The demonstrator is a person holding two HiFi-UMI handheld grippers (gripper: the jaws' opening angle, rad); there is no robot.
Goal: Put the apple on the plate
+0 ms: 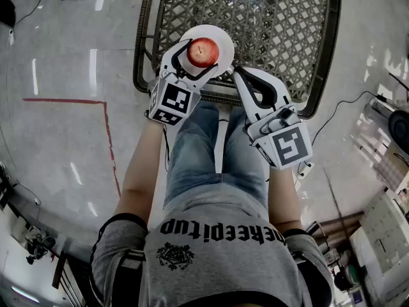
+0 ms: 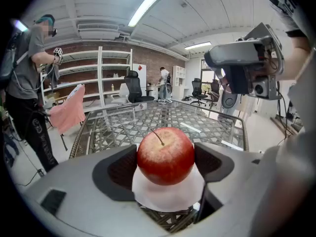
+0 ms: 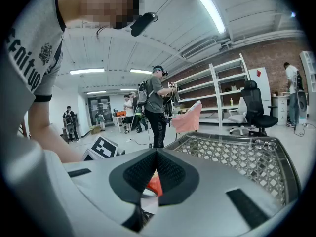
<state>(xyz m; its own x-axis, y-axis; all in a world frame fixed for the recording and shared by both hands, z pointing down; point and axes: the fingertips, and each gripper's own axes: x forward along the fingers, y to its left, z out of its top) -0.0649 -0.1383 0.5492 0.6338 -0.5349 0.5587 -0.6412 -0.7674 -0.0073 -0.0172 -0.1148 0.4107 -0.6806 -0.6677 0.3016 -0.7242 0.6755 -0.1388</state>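
A red apple (image 1: 202,52) sits between the jaws of my left gripper (image 1: 202,54), right over a round white plate (image 1: 221,36) near the front edge of the table. In the left gripper view both pads press the sides of the apple (image 2: 165,154), with the plate (image 2: 168,197) just beneath it; whether the apple touches the plate I cannot tell. My right gripper (image 1: 238,74) is beside the plate on the right, jaws closed together and empty. Through the gap under its tips (image 3: 157,154) a sliver of the apple (image 3: 154,184) and the plate (image 3: 147,202) shows.
The plate rests on a glass-topped lattice table (image 1: 275,18) with a dark curved rim. My legs are directly below the grippers. Red tape (image 1: 108,126) marks the floor at left. A person (image 2: 29,83), shelving (image 2: 108,73) and office chairs (image 3: 254,107) stand beyond the table.
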